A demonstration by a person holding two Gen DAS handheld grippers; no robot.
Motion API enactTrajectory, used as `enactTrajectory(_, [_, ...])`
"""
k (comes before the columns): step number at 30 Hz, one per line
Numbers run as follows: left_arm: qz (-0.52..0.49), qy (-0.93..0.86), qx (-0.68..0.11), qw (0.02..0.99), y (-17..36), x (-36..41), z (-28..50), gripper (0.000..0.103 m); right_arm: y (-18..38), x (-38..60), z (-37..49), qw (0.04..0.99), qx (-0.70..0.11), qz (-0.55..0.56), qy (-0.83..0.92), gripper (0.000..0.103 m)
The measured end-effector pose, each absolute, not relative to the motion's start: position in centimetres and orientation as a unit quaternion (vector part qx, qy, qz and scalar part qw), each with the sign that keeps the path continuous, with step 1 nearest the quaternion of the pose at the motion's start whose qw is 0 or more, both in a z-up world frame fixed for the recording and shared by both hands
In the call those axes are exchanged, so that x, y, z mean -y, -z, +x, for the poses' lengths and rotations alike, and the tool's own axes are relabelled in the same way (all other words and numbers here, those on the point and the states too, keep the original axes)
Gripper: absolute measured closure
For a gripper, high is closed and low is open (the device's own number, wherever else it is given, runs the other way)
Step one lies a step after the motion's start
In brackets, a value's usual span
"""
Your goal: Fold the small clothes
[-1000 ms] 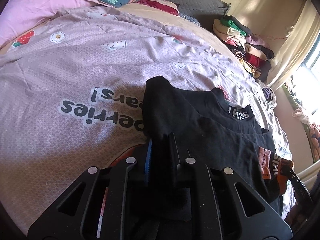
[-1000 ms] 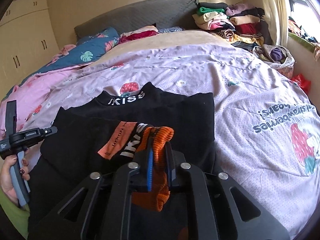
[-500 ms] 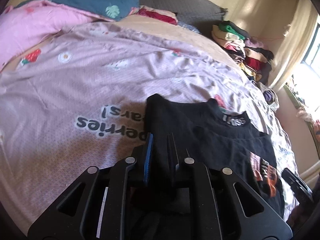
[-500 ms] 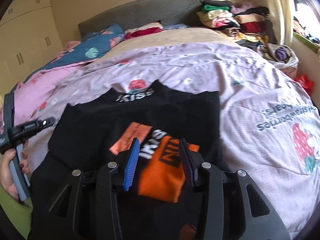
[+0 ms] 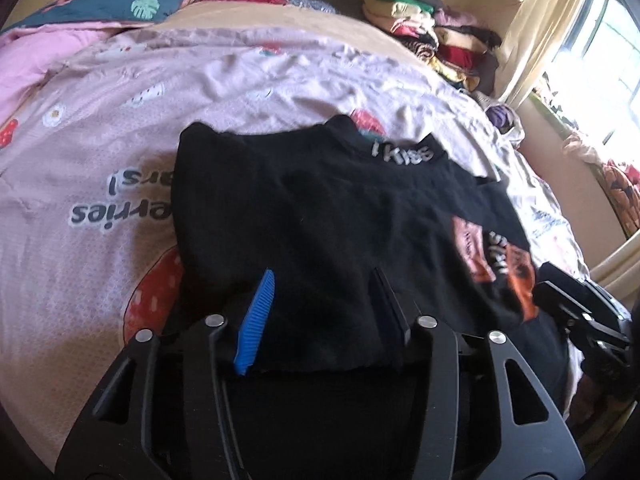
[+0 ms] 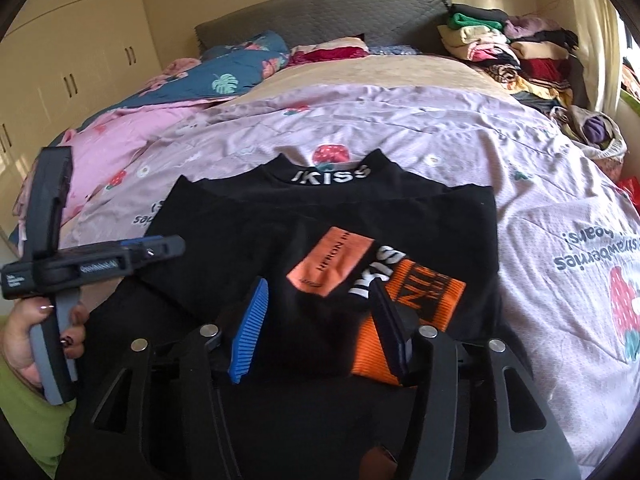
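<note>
On the lilac bedspread [image 5: 248, 80], the black top [image 5: 320, 208] is lying with both sleeves folded in, collar pointing toward the headboard. From the left wrist cam, the left gripper [image 5: 320, 316] is hovering low over the near hem with its jaws spread wide, gripping nothing. Off at the right edge, the right gripper [image 5: 576, 312] is poking into view.

Over on the right wrist cam, the right gripper [image 6: 320, 320] is also sitting wide open, straddling the orange cuff [image 6: 404, 300]. A hand [image 6: 28, 332] is gripping the left gripper's [image 6: 160, 248] handle, fingers wrapped round it, device pointing across toward the top [image 6: 256, 232].
</note>
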State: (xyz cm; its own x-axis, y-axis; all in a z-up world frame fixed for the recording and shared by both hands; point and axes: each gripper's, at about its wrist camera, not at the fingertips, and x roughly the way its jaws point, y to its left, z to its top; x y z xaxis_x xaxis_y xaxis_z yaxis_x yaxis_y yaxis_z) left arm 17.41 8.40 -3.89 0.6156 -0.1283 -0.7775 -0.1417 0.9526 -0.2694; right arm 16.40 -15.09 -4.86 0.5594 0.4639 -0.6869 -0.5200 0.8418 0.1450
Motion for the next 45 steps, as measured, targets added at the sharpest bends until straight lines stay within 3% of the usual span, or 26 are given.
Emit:
enactTrajectory(7, [-0.156, -0.002, -0.448, 0.880, 5.0, -9.3, 16.9, 0.062, 5.5, 13.5, 15.7, 0.875, -0.380, -0.046, -0.297, 0.045])
enactTrajectory(26, [-0.153, 0.000, -0.447, 0.882, 4.9, -9.2, 15.9, 0.060, 9.3, 12.5, 16.8, 0.857, -0.434, -0.064, -0.272, 0.045])
enactTrajectory(35, [-0.151, 0.003, -0.448, 0.881, 4.7, -8.9, 15.8, 0.053, 9.5, 12.2, 16.6, 0.856, -0.435, -0.080, -0.266, 0.045])
enactTrajectory(45, [-0.158, 0.002, -0.443, 0.883, 3.9, -8.7, 15.5, 0.038, 8.0, 12.8, 16.1, 0.855, -0.434, -0.052, -0.279, 0.032])
